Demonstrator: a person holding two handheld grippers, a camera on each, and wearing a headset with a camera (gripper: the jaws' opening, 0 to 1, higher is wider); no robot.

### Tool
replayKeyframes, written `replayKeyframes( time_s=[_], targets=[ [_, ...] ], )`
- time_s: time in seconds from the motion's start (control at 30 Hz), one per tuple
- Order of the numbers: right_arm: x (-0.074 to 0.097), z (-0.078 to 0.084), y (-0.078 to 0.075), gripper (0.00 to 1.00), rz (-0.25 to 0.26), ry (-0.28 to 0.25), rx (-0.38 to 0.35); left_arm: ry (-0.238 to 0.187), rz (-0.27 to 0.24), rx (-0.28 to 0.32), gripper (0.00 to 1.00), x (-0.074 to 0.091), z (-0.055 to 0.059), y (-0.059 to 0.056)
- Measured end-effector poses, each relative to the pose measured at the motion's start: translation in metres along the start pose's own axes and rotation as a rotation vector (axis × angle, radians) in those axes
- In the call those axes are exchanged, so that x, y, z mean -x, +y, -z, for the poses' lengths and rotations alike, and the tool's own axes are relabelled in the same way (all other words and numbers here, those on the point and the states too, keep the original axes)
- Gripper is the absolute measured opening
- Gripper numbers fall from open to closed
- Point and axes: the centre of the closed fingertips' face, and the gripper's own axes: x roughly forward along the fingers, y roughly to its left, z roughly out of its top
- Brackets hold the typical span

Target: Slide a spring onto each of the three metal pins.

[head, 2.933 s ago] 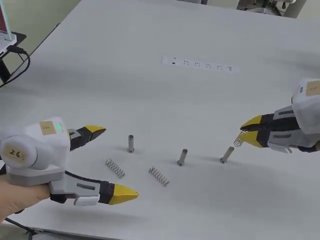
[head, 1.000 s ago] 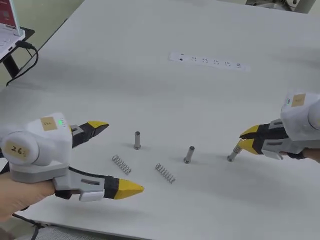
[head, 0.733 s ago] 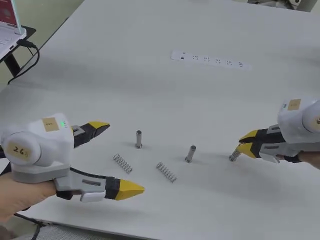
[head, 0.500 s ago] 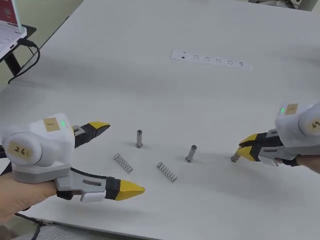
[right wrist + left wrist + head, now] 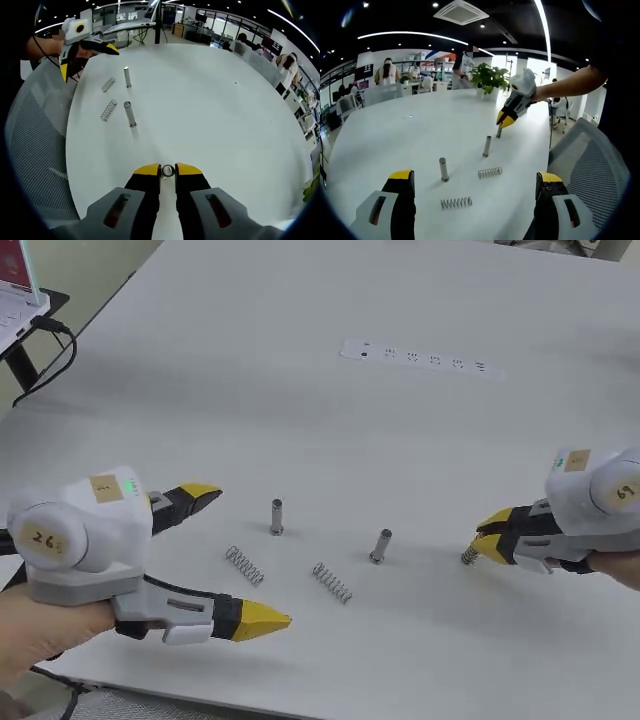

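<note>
- The right gripper point(image 5: 488, 537) has its jaws drawn narrow and pinches the gripped spring point(image 5: 468, 556), which sits over the right pin point(image 5: 167, 170). In the right gripper view the coil appears as a ring between the yellow tips.
- In the head view this pin stands at 3 o'clock of the middle pin point(image 5: 381, 545). The left pin point(image 5: 277, 517) stands at 9 o'clock of the middle pin. Both are upright and bare.
- The step in hand appears to be seating the first spring. It is best done with the coil kept in line with the pin, pressed straight along the pin's axis under a light pinch, so the pin does not tip. How far down the coil sits cannot be told.
- The left gripper point(image 5: 238, 557) is spread wide and holds nothing.
- The left loose spring point(image 5: 243, 567) lies at 7 o'clock of the left pin, and the right loose spring point(image 5: 331, 582) at 8 o'clock of the middle pin.
- All parts rest directly on the table point(image 5: 300, 390), with the springs lying flat on its surface.
</note>
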Motion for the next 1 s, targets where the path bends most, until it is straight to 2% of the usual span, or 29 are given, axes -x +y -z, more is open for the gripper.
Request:
replayKeyframes(
  time_s=[0.17,0.63,1.0],
  targets=[
    [0.003,-0.005,-0.001,0.14,0.019,-0.020,-0.001,0.000,-0.004,-0.001,0.98,0.001,0.000,0.001],
    [0.017,-0.016,-0.004,0.13,0.033,-0.048,0.015,-0.004,-0.003,-0.011,0.98,0.002,-0.006,-0.002],
    [0.029,-0.032,0.009,0.16,0.025,-0.101,0.006,-0.001,0.005,-0.017,0.98,0.002,-0.008,-0.007]
  ],
)
